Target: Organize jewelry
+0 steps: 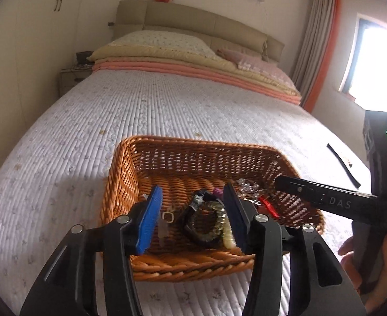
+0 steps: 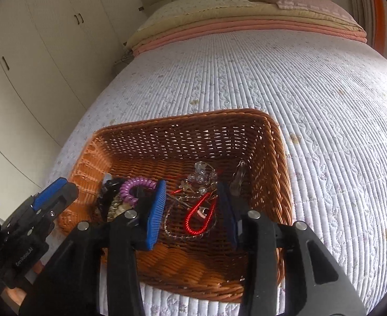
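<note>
A brown wicker basket [image 1: 130, 173] sits on the bed and holds a pile of jewelry. In the left wrist view my left gripper [image 1: 193, 197] is open and empty over the basket's near half, above a dark bangle [image 1: 201, 223] and a pale coiled band [image 1: 226, 233]. In the right wrist view the basket [image 2: 280, 163] holds a red cord loop [image 2: 201, 216], a purple coil hair tie [image 2: 132, 188], clear beads [image 2: 202, 172] and a metal clip [image 2: 238, 177]. My right gripper [image 2: 190, 194] is open and empty above the red cord.
The basket rests on a white quilted bedspread [image 1: 140, 110]. A black strip [image 1: 342, 164] lies on the bed to the right. Pillows and folded blankets [image 1: 167, 52] are at the far end. White wardrobes [image 2: 35, 52] stand to the left.
</note>
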`<action>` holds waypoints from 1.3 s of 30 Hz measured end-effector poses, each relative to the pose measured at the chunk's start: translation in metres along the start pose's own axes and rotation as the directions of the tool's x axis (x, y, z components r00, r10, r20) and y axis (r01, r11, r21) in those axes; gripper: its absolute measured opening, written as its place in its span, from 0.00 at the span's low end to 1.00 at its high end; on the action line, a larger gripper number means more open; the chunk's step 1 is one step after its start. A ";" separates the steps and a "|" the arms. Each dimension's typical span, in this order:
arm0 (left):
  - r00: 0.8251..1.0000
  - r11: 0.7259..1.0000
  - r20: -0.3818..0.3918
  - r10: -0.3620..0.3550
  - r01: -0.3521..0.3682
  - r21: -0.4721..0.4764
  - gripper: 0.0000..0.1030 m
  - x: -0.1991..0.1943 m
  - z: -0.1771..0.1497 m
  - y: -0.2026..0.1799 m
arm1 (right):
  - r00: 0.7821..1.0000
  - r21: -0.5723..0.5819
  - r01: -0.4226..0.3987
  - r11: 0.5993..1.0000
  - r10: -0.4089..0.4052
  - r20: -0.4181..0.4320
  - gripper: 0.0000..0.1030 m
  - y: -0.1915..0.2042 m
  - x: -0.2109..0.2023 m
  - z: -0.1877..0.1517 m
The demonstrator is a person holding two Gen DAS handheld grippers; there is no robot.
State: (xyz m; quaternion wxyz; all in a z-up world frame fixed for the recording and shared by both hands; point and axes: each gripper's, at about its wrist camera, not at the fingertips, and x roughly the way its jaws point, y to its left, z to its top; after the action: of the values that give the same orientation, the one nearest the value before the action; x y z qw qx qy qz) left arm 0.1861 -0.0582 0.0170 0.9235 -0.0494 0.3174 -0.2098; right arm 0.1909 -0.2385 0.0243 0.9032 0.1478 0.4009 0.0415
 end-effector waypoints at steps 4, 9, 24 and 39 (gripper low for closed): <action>0.994 0.999 0.112 0.007 -0.011 0.030 0.68 -0.041 -0.005 -0.008 | 0.997 -0.015 -0.016 1.000 0.017 0.073 0.40 0.005 -0.034 -0.009; 0.965 0.989 0.247 0.089 -0.114 0.091 0.83 -0.091 -0.027 -0.024 | 0.978 -0.101 0.026 0.995 -0.005 0.207 0.45 0.024 -0.077 -0.039; 0.872 0.944 0.393 0.291 -0.329 0.030 0.87 -0.129 -0.097 -0.009 | 0.793 -0.114 0.230 0.967 -0.118 0.597 0.81 0.044 -0.130 -0.155; 0.845 0.922 0.406 0.347 -0.386 0.017 0.89 -0.131 -0.120 -0.013 | 0.770 -0.135 0.250 0.959 -0.113 0.628 0.89 0.044 -0.129 -0.181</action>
State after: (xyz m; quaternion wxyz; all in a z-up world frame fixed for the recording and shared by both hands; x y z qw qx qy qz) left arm 0.0155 -0.0100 -0.0011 0.9925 0.0164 0.1170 -0.0305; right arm -0.0282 -0.1796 0.0145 0.9942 0.0172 0.0915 -0.0544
